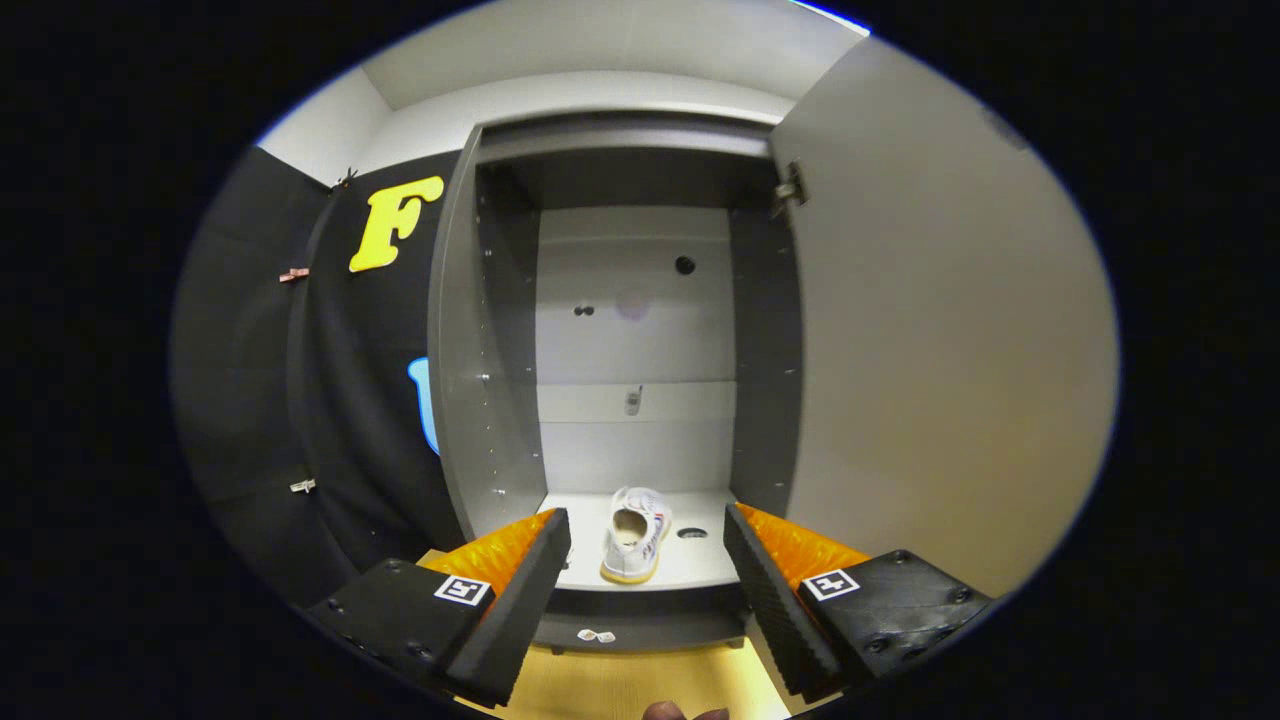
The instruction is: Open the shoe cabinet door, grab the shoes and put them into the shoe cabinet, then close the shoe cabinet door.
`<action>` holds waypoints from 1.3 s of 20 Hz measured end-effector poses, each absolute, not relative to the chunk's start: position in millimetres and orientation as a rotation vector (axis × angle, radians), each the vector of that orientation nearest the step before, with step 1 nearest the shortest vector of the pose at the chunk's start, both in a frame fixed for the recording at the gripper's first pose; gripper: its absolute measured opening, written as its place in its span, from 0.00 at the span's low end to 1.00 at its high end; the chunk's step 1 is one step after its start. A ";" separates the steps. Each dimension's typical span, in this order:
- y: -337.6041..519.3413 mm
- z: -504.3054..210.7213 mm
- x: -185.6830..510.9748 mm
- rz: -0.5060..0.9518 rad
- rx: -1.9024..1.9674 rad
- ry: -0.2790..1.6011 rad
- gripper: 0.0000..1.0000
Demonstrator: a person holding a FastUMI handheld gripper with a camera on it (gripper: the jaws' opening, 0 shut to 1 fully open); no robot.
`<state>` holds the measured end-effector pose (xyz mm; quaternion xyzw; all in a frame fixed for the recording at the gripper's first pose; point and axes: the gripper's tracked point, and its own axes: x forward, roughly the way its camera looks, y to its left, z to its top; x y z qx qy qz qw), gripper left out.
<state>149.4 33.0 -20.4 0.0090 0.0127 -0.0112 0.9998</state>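
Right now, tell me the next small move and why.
Probably swing toward the open door and start pushing it shut. The white shoe already sits on the cabinet's bottom shelf, beyond the gripper, whose jaws stand wide apart and hold nothing, so closing looks like the remaining step.

The door (950,330) stands swung wide, leaving the cabinet (480,350) mouth free; a shoe (634,535) occupies the bottom shelf's (700,565) front edge, room either side.

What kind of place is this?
Probably a test booth set up like a home entryway: a grey shoe cabinet with its door swung open, one white shoe on its bottom shelf, beyond the open tool.
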 end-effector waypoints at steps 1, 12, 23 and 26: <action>26.5 -16.9 127.2 -0.027 0.014 0.017 0.97; -120.4 22.9 -39.3 -0.292 -0.104 -0.057 0.97; -252.8 -26.6 -12.2 -0.463 -0.027 0.050 0.98; -257.4 -31.9 12.0 -0.427 0.009 0.068 0.98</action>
